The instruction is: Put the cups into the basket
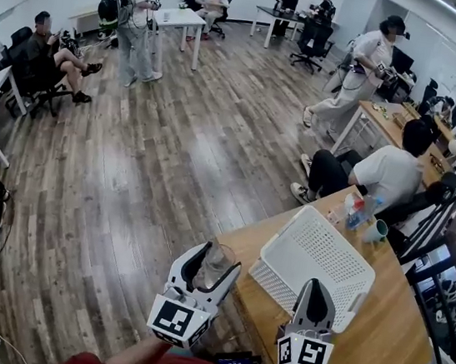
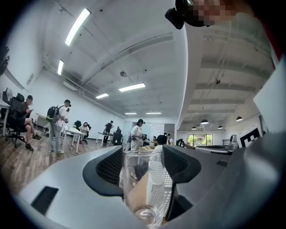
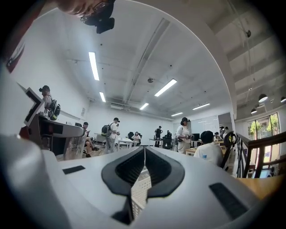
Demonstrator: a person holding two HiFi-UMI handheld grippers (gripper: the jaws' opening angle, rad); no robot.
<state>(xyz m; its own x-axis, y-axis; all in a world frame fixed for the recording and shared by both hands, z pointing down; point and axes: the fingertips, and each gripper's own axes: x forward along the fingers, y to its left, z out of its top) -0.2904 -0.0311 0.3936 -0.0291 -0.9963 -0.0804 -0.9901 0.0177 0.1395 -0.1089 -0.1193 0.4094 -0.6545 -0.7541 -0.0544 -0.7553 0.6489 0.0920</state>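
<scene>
No cup is in the white basket (image 1: pixel 283 259) yet: the left gripper (image 1: pixel 215 263) clamps a clear glass cup (image 2: pixel 141 179) in its jaws at the basket's nine o'clock, while the right gripper (image 1: pixel 314 287) has its jaws closed and empty.

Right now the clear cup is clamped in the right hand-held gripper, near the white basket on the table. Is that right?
Not quite: the cup is clamped in the left hand-held gripper, as the left gripper view shows. The right hand-held gripper is shut and empty. The white basket is near, on the table.
</scene>
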